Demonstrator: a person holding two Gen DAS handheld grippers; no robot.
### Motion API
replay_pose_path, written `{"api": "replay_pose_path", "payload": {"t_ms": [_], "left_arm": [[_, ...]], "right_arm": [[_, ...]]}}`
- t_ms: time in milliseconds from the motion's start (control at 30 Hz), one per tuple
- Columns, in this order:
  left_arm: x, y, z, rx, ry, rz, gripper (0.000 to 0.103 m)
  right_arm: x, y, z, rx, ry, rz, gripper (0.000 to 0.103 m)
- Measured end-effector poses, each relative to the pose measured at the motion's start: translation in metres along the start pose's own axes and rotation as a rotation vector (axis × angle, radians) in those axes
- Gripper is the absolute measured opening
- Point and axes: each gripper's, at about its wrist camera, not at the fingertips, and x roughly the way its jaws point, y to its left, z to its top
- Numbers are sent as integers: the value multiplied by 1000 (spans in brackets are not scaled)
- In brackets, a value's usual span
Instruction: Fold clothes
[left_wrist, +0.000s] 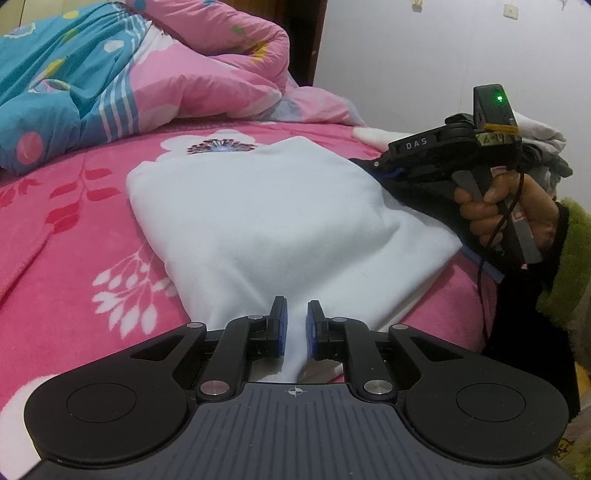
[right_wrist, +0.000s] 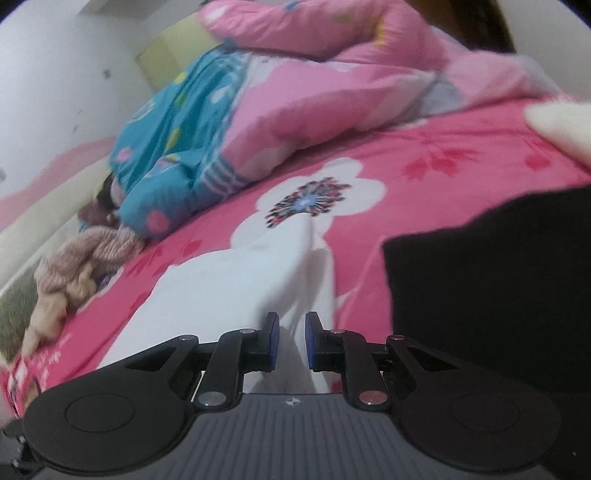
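Note:
A folded white garment (left_wrist: 266, 206) lies on the pink flowered bedsheet (left_wrist: 74, 240). My left gripper (left_wrist: 297, 326) is shut on its near edge, and white cloth fills the narrow gap between the pads. At the garment's right side a hand (left_wrist: 491, 206) holds my right gripper (left_wrist: 391, 168) low over a black garment (left_wrist: 424, 192). The right wrist view is blurred. There my right gripper (right_wrist: 291, 339) has a raised ridge of the white garment (right_wrist: 236, 288) pinched between its blue pads, with the black garment (right_wrist: 480, 288) just to its right.
A bunched pink and blue quilt (left_wrist: 147, 74) lies across the far side of the bed. A pile of pale clothes (left_wrist: 546, 147) sits at the right behind the hand. A beige knitted cloth (right_wrist: 85, 266) lies at the bed's left edge. A white wall stands behind.

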Motion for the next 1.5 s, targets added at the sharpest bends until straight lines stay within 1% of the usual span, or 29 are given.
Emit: {"api": "replay_pose_path", "payload": {"t_ms": [200,300,467,567,700,733,900,1167,1367,1433,1500], "left_arm": [[1,0,1,-9,8,0,12],[2,-1,1,-11,13,3,12],[2,-3,2,-14,15,8,12],[3,-3,1,-16,12,9,12],[3,-3,0,-20,10,8,12],[3,-3,0,-20,11,8,12],[3,-3,1,-28,12,7,12],[4,-4,1,-31,15,9,12],[4,-5,-1,-40,8,7,12],[3,-5,-1,-45,5,6,12],[3,-5,-2,-49,0,5,12]], "right_arm": [[8,17,1,-80,-1,31,16],[7,21,1,-109,-12,20,16],[1,-5,10,-1,-53,-11,16],[7,-16,14,38,-38,-59,16],[30,-3,11,-44,22,-66,16],[35,5,10,-81,24,-70,16],[35,40,3,-253,-26,-79,16],[30,32,10,-237,-57,-123,17],[39,46,13,-344,-51,-137,17],[49,44,15,-334,-12,-139,16],[59,37,17,-294,26,-131,17]]}}
